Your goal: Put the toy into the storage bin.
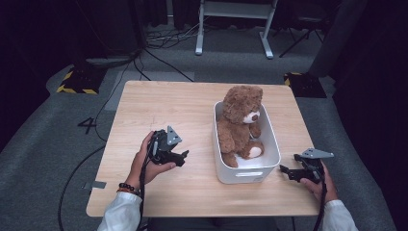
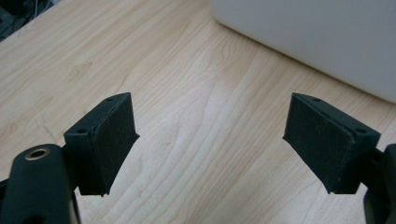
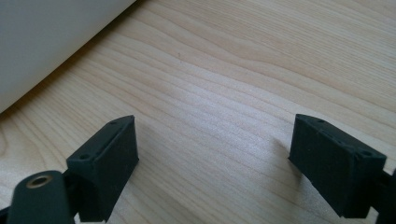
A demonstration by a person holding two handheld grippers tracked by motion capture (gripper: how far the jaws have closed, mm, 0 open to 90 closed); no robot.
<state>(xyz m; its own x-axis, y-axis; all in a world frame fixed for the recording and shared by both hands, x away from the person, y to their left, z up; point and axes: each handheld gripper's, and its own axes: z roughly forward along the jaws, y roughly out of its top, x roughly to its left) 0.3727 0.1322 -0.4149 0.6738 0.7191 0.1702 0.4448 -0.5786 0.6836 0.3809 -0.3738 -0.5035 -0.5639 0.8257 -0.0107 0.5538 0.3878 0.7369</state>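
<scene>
A brown teddy bear [image 1: 240, 122] sits upright inside a white plastic bin [image 1: 269, 130] on the right half of the wooden table [image 1: 159, 110]. To the left of the bin, my left gripper [image 1: 181, 157] rests low on the table, open and empty. The left gripper view has the bin's white wall [image 2: 322, 37] beyond the spread jaws [image 2: 210, 140]. My right gripper [image 1: 286, 172] lies open at the bin's near right corner. Its view has bare wood between the jaws [image 3: 212, 170] and the bin's wall [image 3: 42, 37] at upper left.
Beyond the table's far edge stand white desk legs [image 1: 199, 45], with cables [image 1: 159, 38] across the grey carpet. Black-and-yellow floor plates [image 1: 77, 82] lie at the far left and far right. Dark curtains close both sides.
</scene>
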